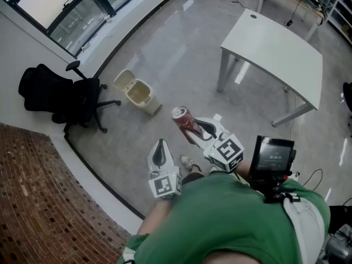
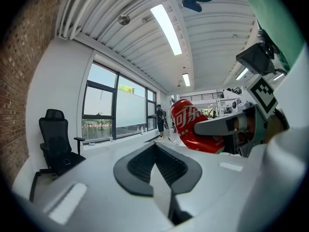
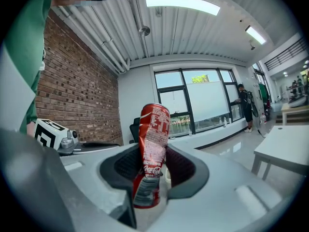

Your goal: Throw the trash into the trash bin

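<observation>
While right tool (image 1: pixel 195 130) grips red can (image 1: pixel 182 118) | trash bin (image 1: pixel 141 95) open, well apart

An office: black swivel chair (image 1: pixel 58 98), white desk (image 1: pixel 275 45), wide windows (image 1: pixel 55 1), brick wall (image 3: pixel 77 95).

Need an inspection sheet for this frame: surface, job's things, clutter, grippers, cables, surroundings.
Surface: grey, glossy floor.
Job's things: red can, held off the floor; beige trash bin on the floor beside the office chair, lid open.
Clutter: nothing seen.
Grippers: right gripper, jaws closed on the can; left gripper, jaws together, nothing between them.
Cables: thin cable by the floor at the person's right; another hangs at the far desk.
Surroundings: white table, black office chair, brick wall, windows, a person standing by the far window.
</observation>
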`<state>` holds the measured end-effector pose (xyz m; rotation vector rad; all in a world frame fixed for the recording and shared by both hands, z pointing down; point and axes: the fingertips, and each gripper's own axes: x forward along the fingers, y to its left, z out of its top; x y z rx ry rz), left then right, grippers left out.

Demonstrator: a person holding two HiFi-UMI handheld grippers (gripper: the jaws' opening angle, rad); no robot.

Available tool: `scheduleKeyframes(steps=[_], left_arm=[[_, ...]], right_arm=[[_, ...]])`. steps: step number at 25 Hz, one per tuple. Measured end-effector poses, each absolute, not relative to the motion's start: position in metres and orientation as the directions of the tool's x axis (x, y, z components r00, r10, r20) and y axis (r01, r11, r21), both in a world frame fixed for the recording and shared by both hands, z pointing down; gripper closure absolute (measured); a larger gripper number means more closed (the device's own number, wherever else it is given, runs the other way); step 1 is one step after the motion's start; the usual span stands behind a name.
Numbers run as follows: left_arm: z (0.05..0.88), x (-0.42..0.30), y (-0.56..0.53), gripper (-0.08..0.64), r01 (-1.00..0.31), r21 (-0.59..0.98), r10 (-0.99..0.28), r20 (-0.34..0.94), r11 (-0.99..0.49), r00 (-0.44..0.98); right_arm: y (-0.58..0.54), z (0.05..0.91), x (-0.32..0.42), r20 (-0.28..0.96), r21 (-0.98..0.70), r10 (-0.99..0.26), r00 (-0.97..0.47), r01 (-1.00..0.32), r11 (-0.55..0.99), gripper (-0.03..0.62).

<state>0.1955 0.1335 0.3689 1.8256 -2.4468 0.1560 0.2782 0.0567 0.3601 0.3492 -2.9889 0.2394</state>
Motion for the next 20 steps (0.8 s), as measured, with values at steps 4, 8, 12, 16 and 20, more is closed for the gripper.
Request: scheduleKeyframes(steps=[4, 8, 12, 16, 20], left_arm=[[0.369, 0.158, 0.124, 0.555, -0.955, -0.015, -0.951, 0.092, 0.296, -0.297], [0.368, 0.126, 0.114, 0.555, -0.952, 0.001, -0.949, 0.08, 0.307, -0.306], [0.368, 0.1, 0.102, 0.555, -0.955, 0.01, -0.953, 0.064, 0.298, -0.297], [0.368, 0.078, 0.1, 0.555, -0.958, 0.012, -0.957, 0.053, 0.285, -0.284], [0.374, 0.057, 0.105, 0.555, -0.955, 0.024, -0.953, 0.073, 0.295, -0.293]], right_arm=[[0.05, 0.354, 0.24, 0.138, -0.121, -0.203, -0.969, -0.22, 0.968, 0.443], [0.04, 0.348, 0.208, 0.133, -0.103, -0.2, -0.971, -0.214, 0.971, 0.443], [0.029, 0.347, 0.183, 0.13, -0.091, -0.216, -0.968, -0.229, 0.969, 0.443], [0.027, 0.348, 0.161, 0.133, -0.088, -0.232, -0.963, -0.245, 0.966, 0.443], [0.026, 0.351, 0.14, 0.145, -0.089, -0.233, -0.962, -0.247, 0.965, 0.443]])
